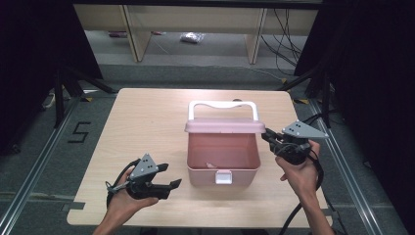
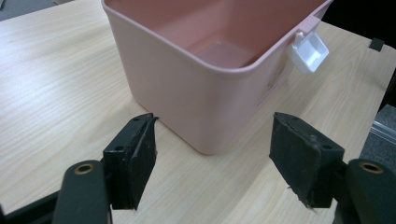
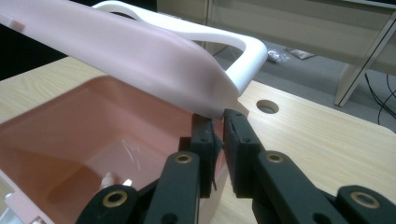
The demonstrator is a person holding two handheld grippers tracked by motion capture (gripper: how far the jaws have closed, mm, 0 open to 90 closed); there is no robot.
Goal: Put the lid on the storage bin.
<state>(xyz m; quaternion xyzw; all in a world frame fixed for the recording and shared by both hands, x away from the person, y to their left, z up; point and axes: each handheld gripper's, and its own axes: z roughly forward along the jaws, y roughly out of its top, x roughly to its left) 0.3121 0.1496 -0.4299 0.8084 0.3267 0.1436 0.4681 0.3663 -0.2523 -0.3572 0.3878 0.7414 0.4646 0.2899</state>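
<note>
smooth pink plastic box (image 1: 222,155), white handle (image 1: 223,106)

Each hand carried a black gripper topped by a grey three-cornered plate with dark screw holes: the left gripper (image 1: 169,175) and the right gripper (image 1: 265,134). Black cables trailed from both. Brass-ringed pivots showed on black arms; worn pads (image 2: 306,157) looked frayed. Forearms were sleeveless.

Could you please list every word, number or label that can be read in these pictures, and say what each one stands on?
"5": a digit made of black tape on the grey floor left of the table, in the high view.
Faint raised marking on the pink box's front wall, below its white latch: too blurred to read.
Nothing else is legible.
</note>
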